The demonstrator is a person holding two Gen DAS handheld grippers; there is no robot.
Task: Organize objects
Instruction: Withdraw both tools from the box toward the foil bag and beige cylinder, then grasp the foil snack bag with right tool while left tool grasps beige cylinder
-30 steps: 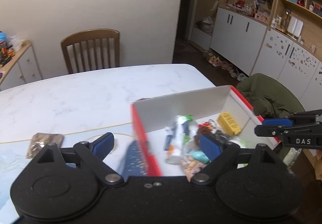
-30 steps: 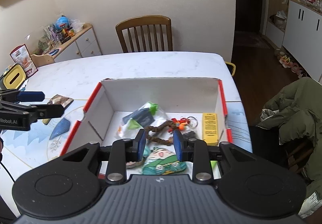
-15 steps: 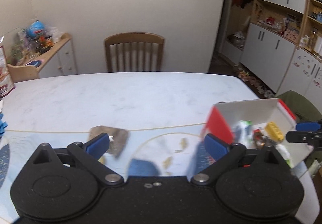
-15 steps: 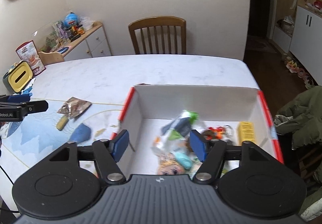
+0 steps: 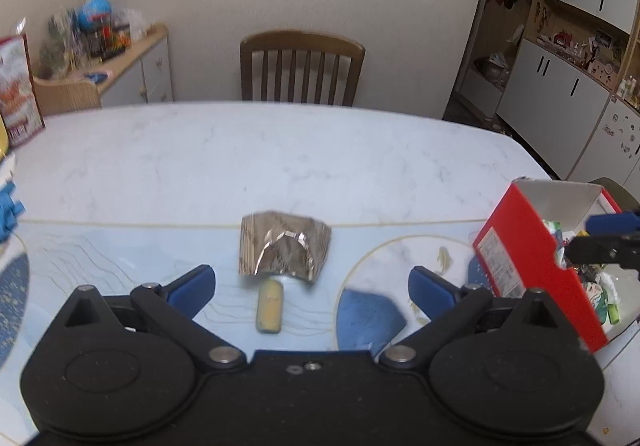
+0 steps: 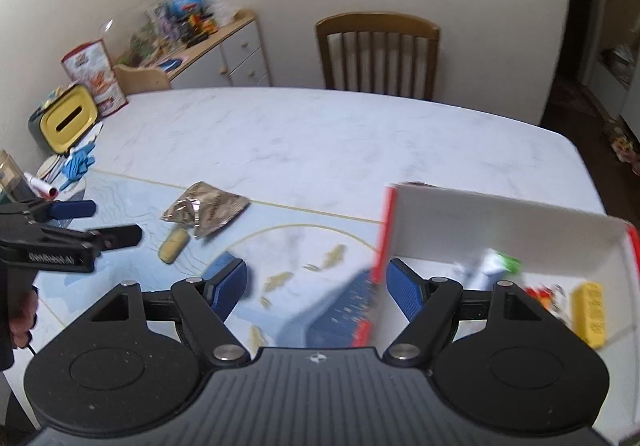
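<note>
One box [image 5: 532, 258], one foil packet [image 5: 284, 246], one chair [image 5: 302, 65]

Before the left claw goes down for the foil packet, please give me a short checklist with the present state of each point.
1. Left claw open: ok, fingers spread wide, nothing between them.
2. Foil packet in line with it: ok, it lies on the table just ahead, between the fingers.
3. Yellow piece apart from the packet: not ok, it lies right at the packet's near edge.
4. Right claw out of the way: ok, open and empty, near the red and white box.
5. Box has room: ok, white floor shows.
6. Height above the packet: cannot tell.
</note>
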